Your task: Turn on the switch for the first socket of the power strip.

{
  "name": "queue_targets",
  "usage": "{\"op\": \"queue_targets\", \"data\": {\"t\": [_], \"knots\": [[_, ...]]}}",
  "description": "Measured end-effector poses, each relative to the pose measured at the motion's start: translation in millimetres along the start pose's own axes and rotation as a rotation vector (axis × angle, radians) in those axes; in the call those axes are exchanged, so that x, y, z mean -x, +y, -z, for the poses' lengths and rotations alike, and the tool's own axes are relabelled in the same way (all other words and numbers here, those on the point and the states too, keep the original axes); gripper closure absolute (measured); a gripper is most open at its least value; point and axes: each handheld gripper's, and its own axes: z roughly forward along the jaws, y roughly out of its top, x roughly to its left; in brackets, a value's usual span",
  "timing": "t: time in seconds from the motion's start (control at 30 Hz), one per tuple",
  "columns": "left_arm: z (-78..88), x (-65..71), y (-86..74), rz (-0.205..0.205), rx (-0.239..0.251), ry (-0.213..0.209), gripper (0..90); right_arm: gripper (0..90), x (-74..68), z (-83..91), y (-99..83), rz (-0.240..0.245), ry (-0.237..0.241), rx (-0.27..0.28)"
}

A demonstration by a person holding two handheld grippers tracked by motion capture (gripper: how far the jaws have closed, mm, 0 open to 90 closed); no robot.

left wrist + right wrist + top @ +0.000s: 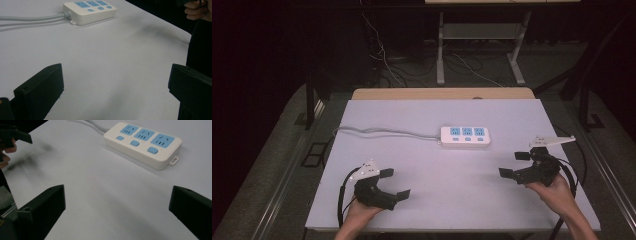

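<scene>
One power strip [465, 135] with three blue sockets lies between left gripper [395, 183] and right gripper [514, 164], both spread wide, empty.

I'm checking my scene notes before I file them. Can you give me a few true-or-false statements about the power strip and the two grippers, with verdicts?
1. The power strip has three blue sockets. True.
2. The left gripper is shut on the strip's cable. False: its jaws are open and hold nothing.
3. The right gripper is open. True.
4. The strip lies on the floor. False: it lies on the white table.
</scene>
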Motion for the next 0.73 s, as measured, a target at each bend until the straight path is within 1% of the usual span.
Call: {"op": "queue_targets", "data": {"t": [0.03,0.3,0.5,0.6,0.73], "knots": [[0.0,-0.1,-0.1,0.001,0.001,0.0,0.0,0.1,0.0,0.0,0.0,0.0,0.0,0.0],[-0.2,0.0,0.1,-0.004,-0.005,0.0,0.0,0.1,-2.2,1.9,-26.6,-0.036,0.042,0.017],[0.0,0.3,-0.1,-0.004,-0.005,0.001,0.0,0.1,-4.2,0.0,-45.6,-0.06,0.047,0.02],[-0.3,0.1,-0.1,-0.004,-0.005,0.001,0.0,0.0,-6.0,-1.5,-53.6,-0.063,0.043,0.014],[-0.5,0.2,0.2,-0.005,-0.006,0.002,0.0,0.1,-7.2,-2.1,-58.1,-0.059,0.038,0.008]]}}
